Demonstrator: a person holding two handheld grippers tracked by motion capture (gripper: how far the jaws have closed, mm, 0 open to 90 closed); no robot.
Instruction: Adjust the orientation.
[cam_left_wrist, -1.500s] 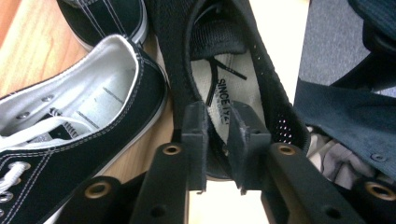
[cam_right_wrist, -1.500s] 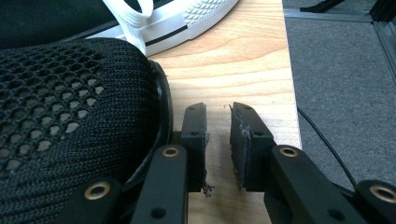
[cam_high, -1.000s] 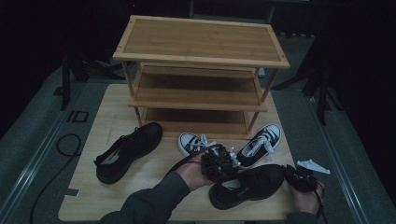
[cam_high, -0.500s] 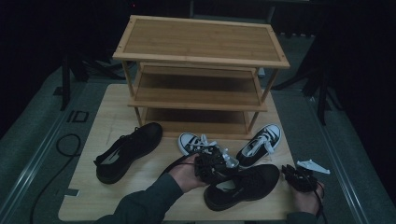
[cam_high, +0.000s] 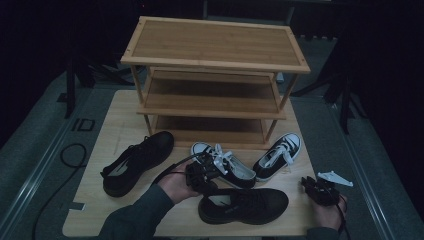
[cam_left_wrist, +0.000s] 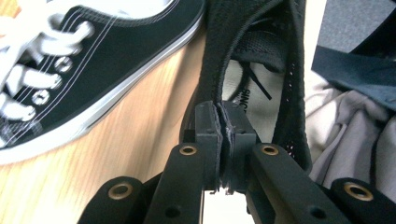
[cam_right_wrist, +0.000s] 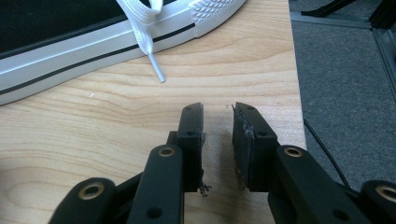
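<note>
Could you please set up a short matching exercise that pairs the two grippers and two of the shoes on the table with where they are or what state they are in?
Things:
1. left gripper
2. right gripper
3. black shoe at the left
4. right-hand sneaker

Places or states:
A. lies alone, apart from both grippers
B. open above bare wood
C. in front of the rack's right leg
D. shut on the collar of the near black shoe

Pairs: 1-D, 2-B, 3-A, 4-C

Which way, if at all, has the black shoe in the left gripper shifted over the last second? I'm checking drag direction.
Yes. The black shoe slid left along the table's near edge, away from the right gripper.
</note>
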